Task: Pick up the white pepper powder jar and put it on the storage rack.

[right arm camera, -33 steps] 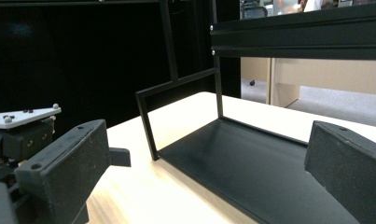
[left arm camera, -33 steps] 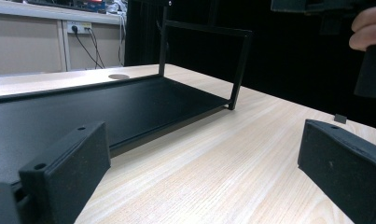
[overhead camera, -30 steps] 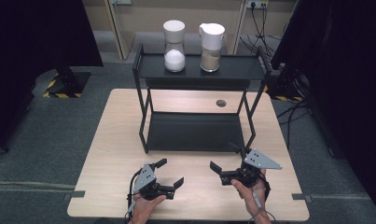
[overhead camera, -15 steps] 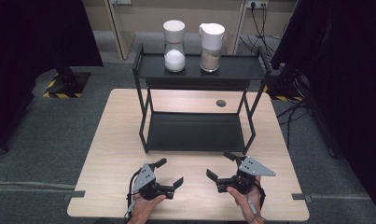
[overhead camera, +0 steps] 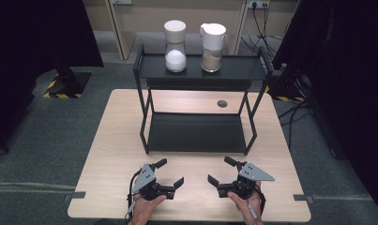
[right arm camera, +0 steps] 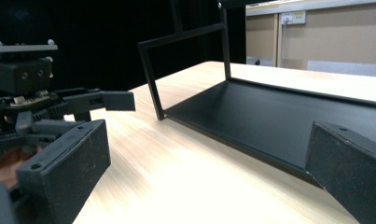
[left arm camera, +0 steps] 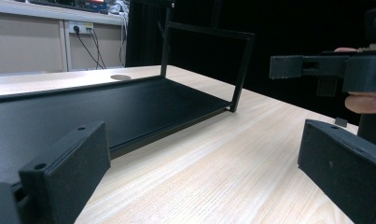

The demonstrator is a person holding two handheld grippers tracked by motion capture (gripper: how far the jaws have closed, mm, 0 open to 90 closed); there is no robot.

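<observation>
2 grippers low at the table's (overhead camera: pixel 111 140) near edge

We hold the left gripper (overhead camera: pixel 170 173) and right gripper (overhead camera: pixel 222 171) with jaws apart, empty (aimed toward each other), before the rack (overhead camera: pixel 198 133), whose long axis runs left-right; 2 jars (overhead camera: pixel 176 40) stand on top.

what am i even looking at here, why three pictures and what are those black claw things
The black claws are two handheld grippers, each held by a person's hand: the left gripper and the right gripper. Both are open and hold nothing. One picture is taken from above the wooden table. The other two come from cameras riding on each gripper, looking out between its own two jaws, low over the tabletop. On the table stands a black two-level shelf. Its top level carries two jars with white lids, one with white contents, one with tan contents.
</observation>
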